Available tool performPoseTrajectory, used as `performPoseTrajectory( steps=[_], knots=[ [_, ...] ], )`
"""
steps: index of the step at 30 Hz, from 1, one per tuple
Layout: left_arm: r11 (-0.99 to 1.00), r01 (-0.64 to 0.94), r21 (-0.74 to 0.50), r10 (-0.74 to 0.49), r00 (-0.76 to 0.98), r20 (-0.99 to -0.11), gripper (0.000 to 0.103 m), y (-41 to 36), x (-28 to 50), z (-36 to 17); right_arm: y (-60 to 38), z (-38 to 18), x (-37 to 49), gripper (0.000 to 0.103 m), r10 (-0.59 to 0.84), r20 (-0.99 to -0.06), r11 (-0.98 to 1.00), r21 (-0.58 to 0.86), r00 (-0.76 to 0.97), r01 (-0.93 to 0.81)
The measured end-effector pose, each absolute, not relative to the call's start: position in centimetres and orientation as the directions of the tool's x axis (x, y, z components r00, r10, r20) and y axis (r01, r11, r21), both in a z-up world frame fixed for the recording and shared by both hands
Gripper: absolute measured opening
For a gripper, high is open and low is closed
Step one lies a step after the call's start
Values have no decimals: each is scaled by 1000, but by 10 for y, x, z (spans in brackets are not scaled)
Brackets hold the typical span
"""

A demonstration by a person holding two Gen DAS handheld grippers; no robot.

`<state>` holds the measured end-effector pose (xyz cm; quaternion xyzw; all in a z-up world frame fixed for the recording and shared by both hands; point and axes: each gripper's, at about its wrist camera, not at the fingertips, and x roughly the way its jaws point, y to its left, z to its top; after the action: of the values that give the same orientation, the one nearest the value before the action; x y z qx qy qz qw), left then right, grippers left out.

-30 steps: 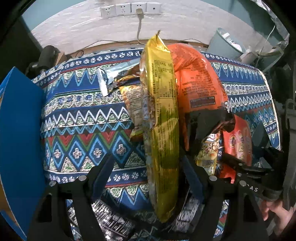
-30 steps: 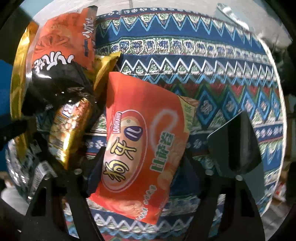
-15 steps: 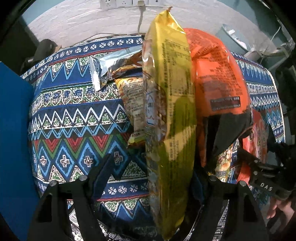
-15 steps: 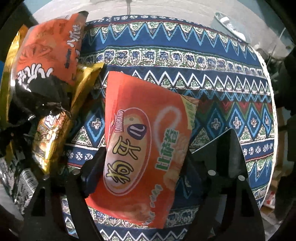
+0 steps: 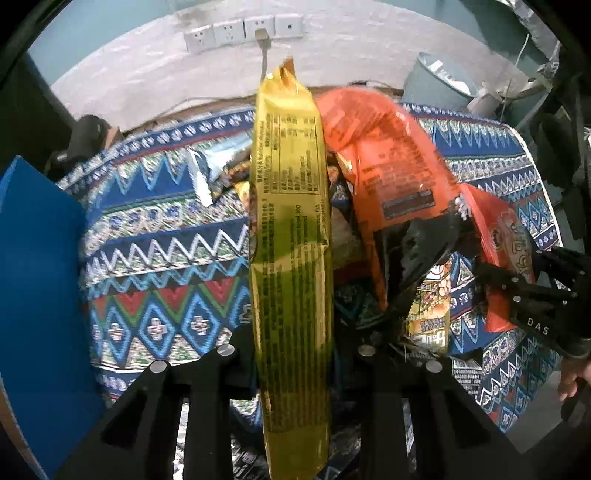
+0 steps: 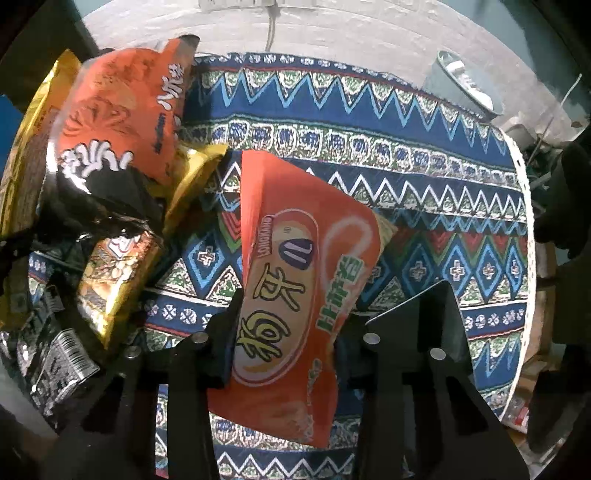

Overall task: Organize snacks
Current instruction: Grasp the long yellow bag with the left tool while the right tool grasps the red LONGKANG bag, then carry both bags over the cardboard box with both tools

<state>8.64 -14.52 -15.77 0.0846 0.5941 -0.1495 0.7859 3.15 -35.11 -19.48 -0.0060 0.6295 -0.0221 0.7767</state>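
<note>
Between the left gripper (image 5: 295,354) pads, a long yellow snack packet (image 5: 290,236) is clamped at its lower third; the jaws are fully closed on it. Its long axis runs straight out along the fingers, toward the far edge of the bench (image 5: 155,236), with the sealed top end pointing at the wall sockets (image 5: 243,31). It is held on edge, over the patterned cloth.

Right gripper (image 6: 284,343) jaws are closing on a red-orange snack bag (image 6: 295,280); the bag sits between the pads, pinched at its lower half, its long axis also running along the fingers and tilted slightly to the left. It is seen over the middle of the bench, nearer the right edge than the left.

Remaining pile (orange-and-black bag (image 6: 118,122), gold peanut pack (image 6: 110,280)) lies between the two grippers, just beside the yellow packet.

A blue box (image 5: 37,277) stands at the left edge of the bench, beside the left gripper. Judgement: if that is the target, the left hand is the nearer one, and the packet would need to travel sideways left, long axis kept as is.
</note>
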Motion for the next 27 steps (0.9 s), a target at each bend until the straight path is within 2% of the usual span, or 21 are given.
performPoseTrajectory(
  steps=[15, 27],
  knots=[
    [934, 356, 8, -129, 359, -924, 28, -132, 65, -113, -321, -127, -3, 38, -55, -948, 998, -56, 313, 5],
    [934, 352, 52, -126, 464, -877, 28, -113, 40, -79, -299, -96, 0, 38, -32, -919, 997, -57, 392, -54]
  ],
)
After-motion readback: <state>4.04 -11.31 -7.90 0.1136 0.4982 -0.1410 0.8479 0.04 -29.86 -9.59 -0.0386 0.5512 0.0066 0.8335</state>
